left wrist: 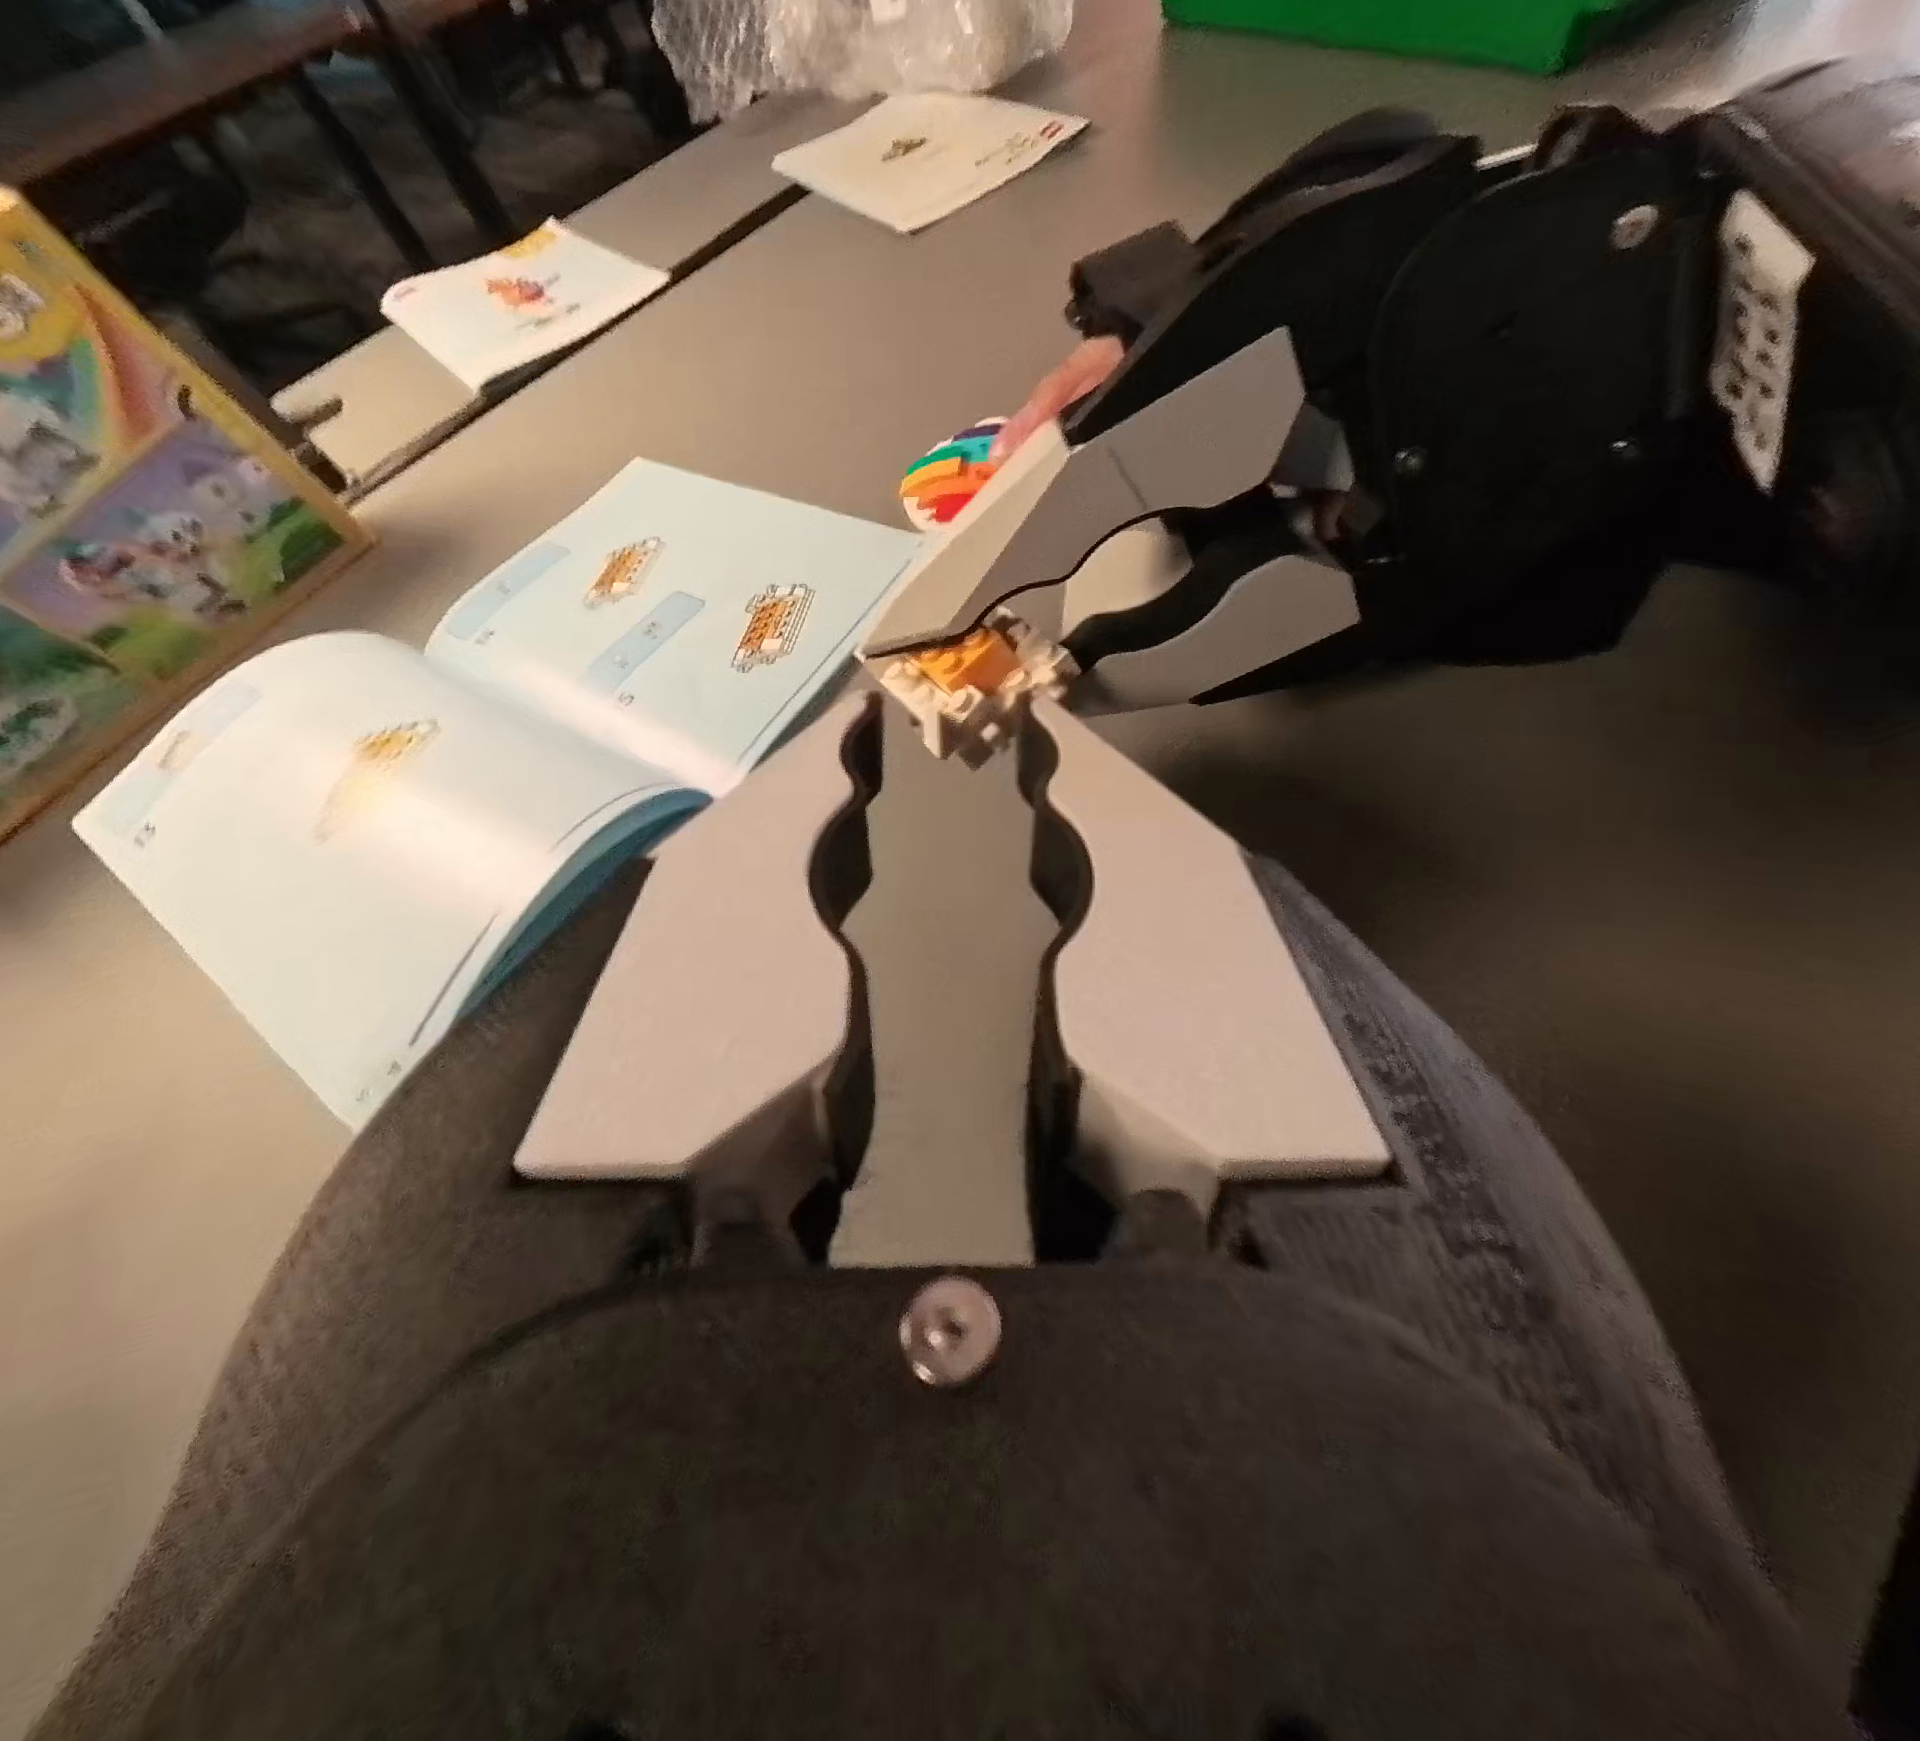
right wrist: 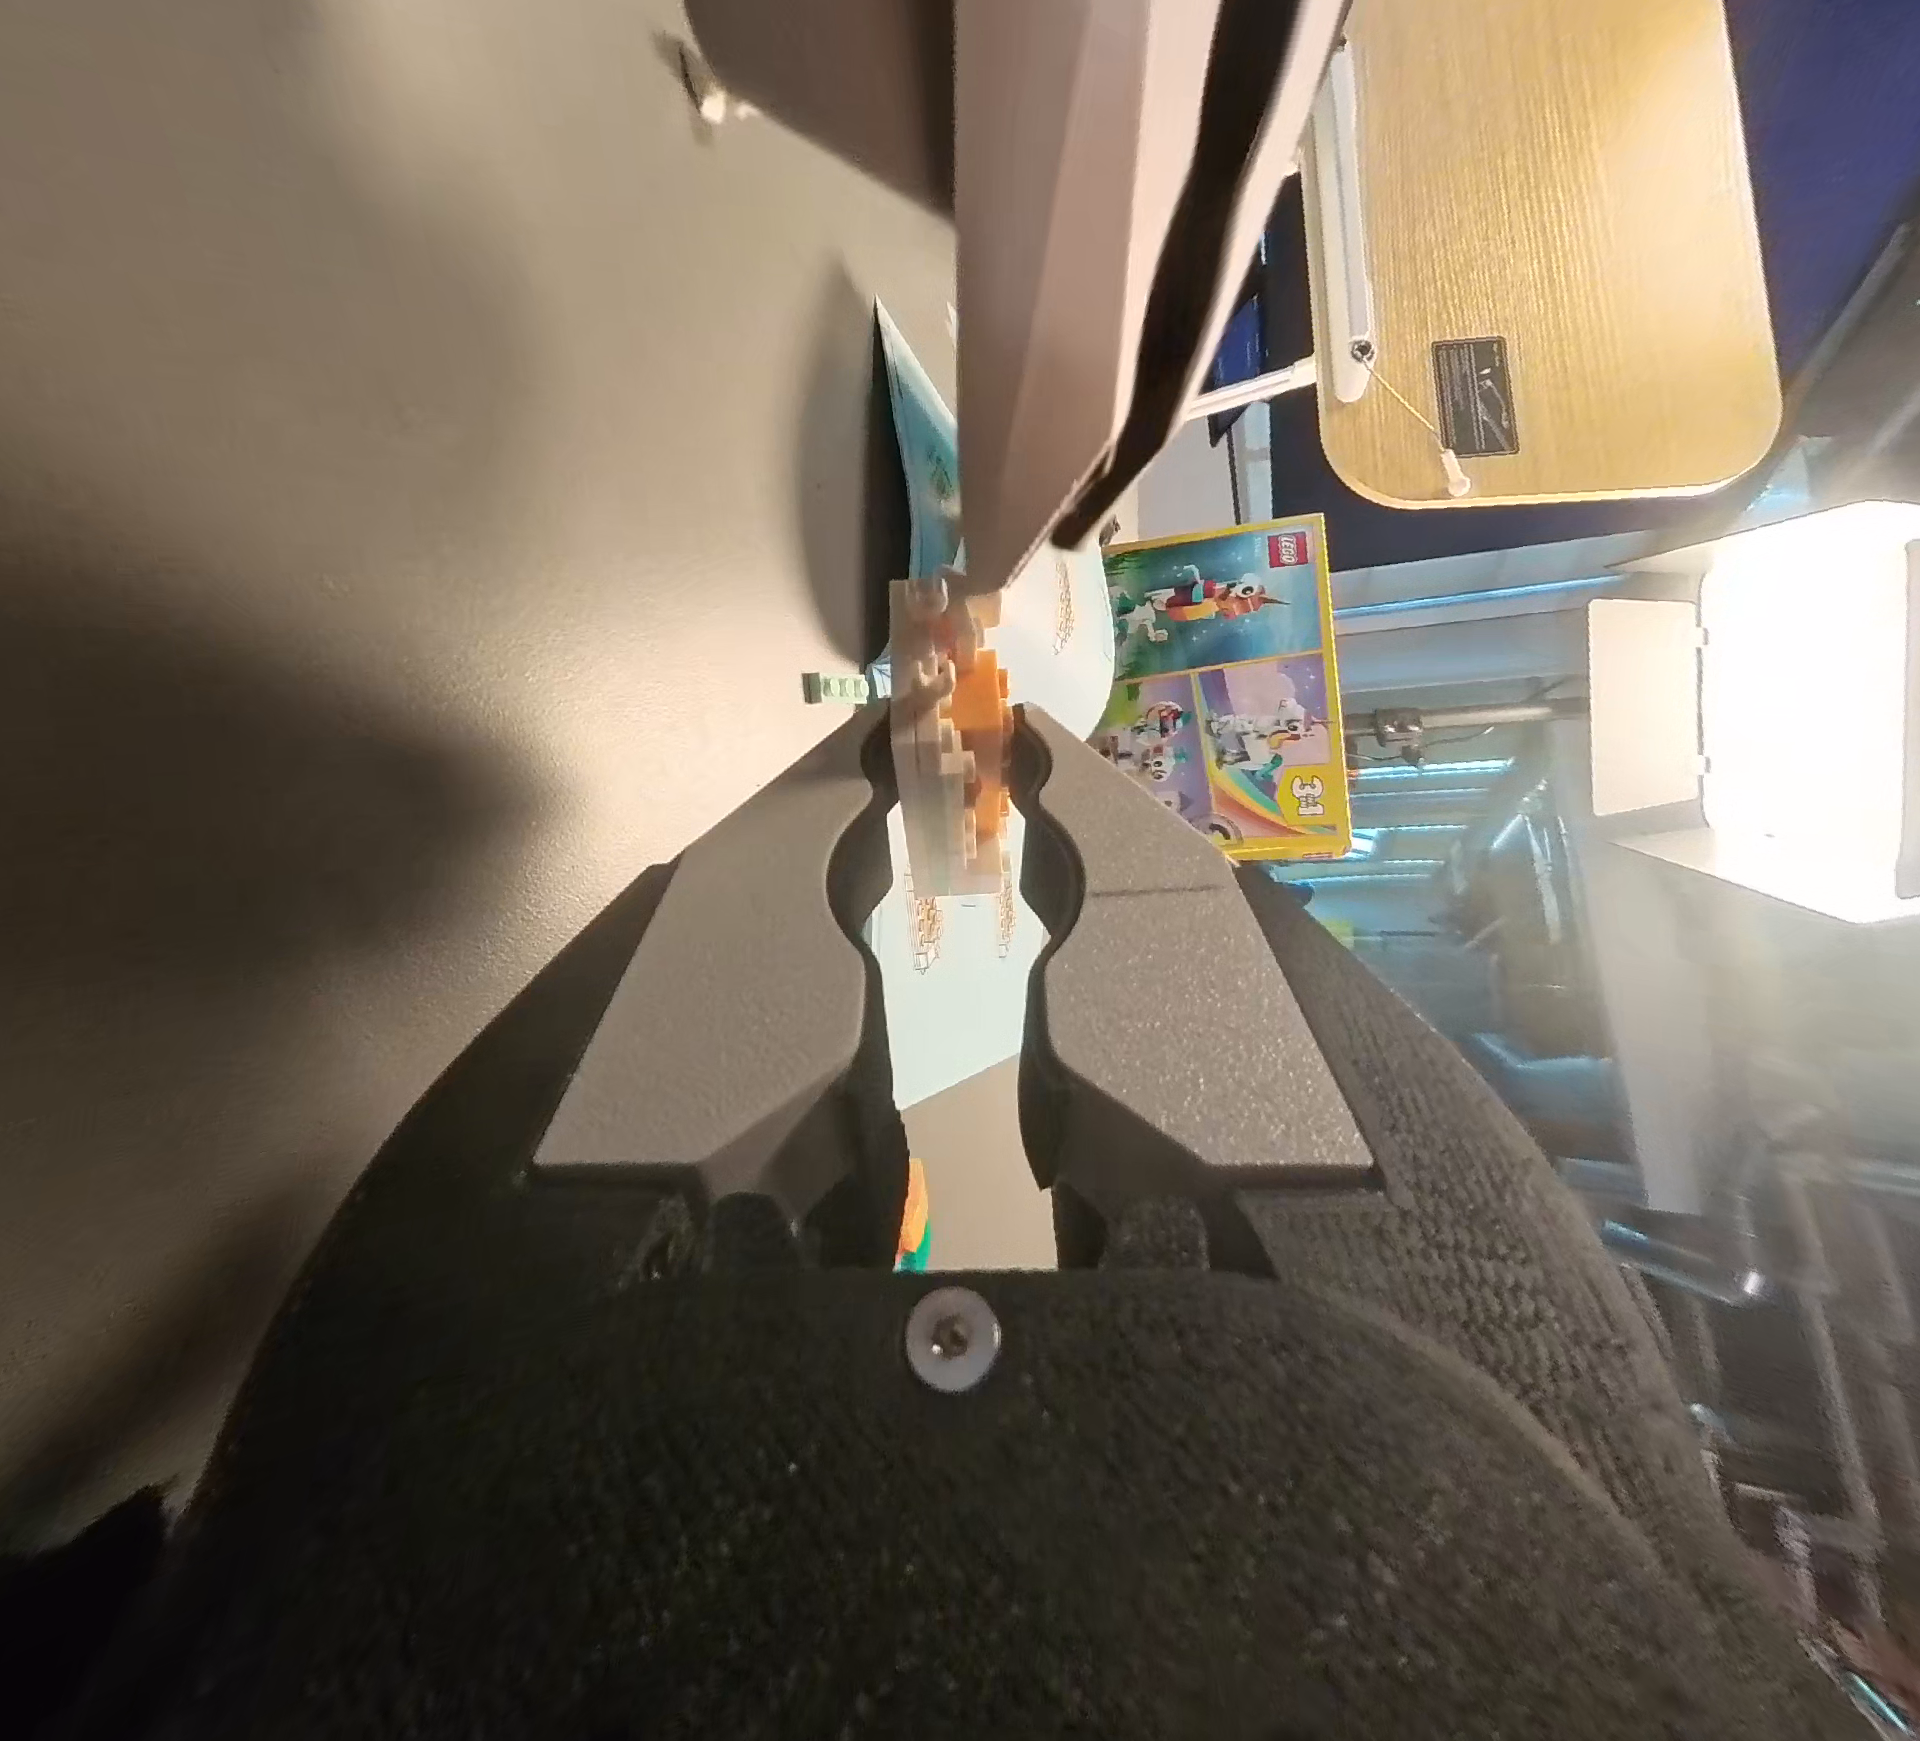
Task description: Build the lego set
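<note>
Left wrist view: the white-and-orange lego sub-assembly (left wrist: 971,689) sits at 12 o'clock off the left gripper (left wrist: 956,715), just above the grey table (left wrist: 1351,912). Left fingers (left wrist: 1153,964) are clamped on its near end, w/ the right gripper (left wrist: 971,642) coming in from 2 o'clock, tips pinched on its top. Right wrist view shows the same: right fingers (right wrist: 1153,964) grasp the build edge-on, left gripper's finger touching its far end at 12.

Risks, as I judge them: two rigid grips on one small studded build, so any twist btwn them could pop plates apart or snap a brick loose. The tips hold only edges, so smooth plastic may slip & drop.

Materials: glossy hard bricks, knobbly studs; matte grey fingers w/ wavy inner profile; rough black printed gripper bodies. The open instruction booklet (left wrist: 468,756) at 10 o'clock is thin, glossy, curling paper. The yellow cardboard set box (left wrist: 125,548) is at 9, a round rainbow lego piece (left wrist: 951,470) at 12, and crinkly bubble wrap (left wrist: 748,8) is far off at 12.
</note>
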{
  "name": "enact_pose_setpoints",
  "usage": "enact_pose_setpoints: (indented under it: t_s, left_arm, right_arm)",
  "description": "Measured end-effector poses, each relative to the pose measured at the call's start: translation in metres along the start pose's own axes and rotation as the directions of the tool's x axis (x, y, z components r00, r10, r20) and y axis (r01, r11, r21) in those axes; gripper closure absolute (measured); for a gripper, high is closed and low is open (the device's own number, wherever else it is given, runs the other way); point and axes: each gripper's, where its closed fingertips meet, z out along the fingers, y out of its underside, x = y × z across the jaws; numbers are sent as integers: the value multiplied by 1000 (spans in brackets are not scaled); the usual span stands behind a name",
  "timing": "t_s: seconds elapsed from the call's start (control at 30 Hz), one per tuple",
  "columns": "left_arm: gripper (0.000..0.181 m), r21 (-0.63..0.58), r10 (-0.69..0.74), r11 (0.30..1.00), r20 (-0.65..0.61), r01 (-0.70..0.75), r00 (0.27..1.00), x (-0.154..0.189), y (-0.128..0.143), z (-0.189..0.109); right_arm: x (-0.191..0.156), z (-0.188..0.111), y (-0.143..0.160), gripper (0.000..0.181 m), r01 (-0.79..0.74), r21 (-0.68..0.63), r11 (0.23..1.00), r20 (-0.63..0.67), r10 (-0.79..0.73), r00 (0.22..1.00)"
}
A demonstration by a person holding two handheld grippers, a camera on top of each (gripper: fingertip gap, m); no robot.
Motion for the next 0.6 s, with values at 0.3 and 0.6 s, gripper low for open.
enact_pose_setpoints:
  t_s: [0.3, 0.6]
  left_arm:
    - [142, -2, 339, 941, 66, -339, 939, 7, 16, 7]
    - [155, -45, 459, 888, 136, -458, 878, 3, 17, 16]
  right_arm:
    - [2, -1, -1, 163, -22, 11, 1000, -1, 22, 1000]
    - [1, -1, -2, 163, -25, 12, 1000, 6, 25, 1000]
